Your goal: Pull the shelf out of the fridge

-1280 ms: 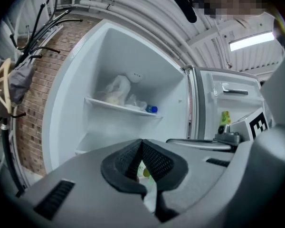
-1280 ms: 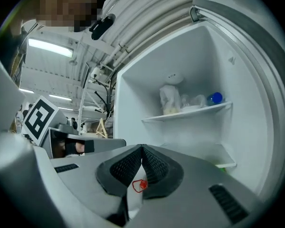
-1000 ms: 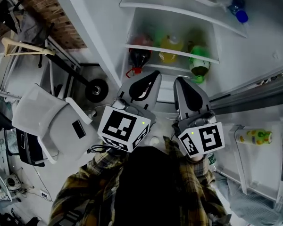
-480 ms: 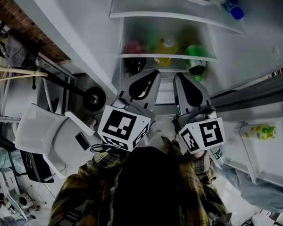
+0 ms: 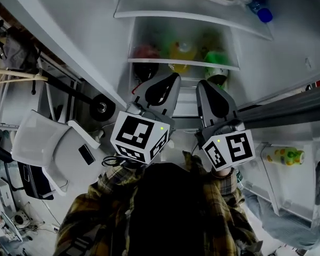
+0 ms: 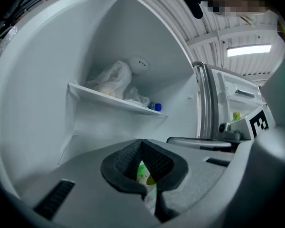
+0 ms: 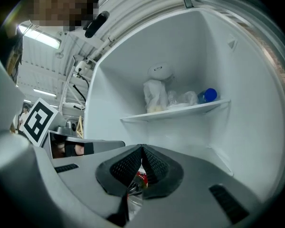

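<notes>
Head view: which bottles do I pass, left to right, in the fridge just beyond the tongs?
red bottle → yellow bottle → green bottle

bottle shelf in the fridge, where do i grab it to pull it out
Take the shelf by its front lip, coming straight in from the open front. The walls of the fridge close off its sides and bottles stand on it, so the lip is the only free edge.
</notes>
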### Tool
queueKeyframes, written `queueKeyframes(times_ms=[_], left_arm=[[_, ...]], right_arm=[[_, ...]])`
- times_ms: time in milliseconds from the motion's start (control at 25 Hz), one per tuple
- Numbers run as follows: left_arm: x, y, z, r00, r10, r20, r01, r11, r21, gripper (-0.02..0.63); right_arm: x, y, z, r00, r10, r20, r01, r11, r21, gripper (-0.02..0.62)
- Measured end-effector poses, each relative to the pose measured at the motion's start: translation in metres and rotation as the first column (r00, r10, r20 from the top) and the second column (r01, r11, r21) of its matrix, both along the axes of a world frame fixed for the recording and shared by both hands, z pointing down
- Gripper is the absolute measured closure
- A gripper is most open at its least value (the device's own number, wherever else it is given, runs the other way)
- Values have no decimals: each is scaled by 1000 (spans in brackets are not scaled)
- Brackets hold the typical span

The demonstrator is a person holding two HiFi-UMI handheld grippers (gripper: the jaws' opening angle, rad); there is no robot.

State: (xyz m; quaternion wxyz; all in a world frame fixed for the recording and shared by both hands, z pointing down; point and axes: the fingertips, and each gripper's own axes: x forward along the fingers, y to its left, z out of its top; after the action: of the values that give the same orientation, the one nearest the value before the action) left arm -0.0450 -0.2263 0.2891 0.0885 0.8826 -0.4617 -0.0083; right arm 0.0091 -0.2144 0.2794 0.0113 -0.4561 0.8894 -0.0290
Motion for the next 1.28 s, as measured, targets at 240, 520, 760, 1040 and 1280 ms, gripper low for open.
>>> queueKeyframes(times_ms=[240,520,760,1040,1280], left_arm=[[5,-4,0,999,-42,10,42,999,7,603],[6,-11,6,999,-52,3,52,999,-13,603],[5,-16,8,998,-63,-10,62,998,-19,603],[0,-22,13,998,-68,-7,68,997,-39,546],[-2,-28,21,998,-65,5,65,995,-73,494]], right_arm=[[11,-10,-3,1000,-21,14,21,1000,7,578],[13,-18,-1,999,-28,17,27,1000,4,577],[11,-23,5,998,-49,28,49,999,-19,575],[10,-31,8,998,-55,40,56,998,-38,572],[8,-37,13,995,-71,67,76,995,-69,512]])
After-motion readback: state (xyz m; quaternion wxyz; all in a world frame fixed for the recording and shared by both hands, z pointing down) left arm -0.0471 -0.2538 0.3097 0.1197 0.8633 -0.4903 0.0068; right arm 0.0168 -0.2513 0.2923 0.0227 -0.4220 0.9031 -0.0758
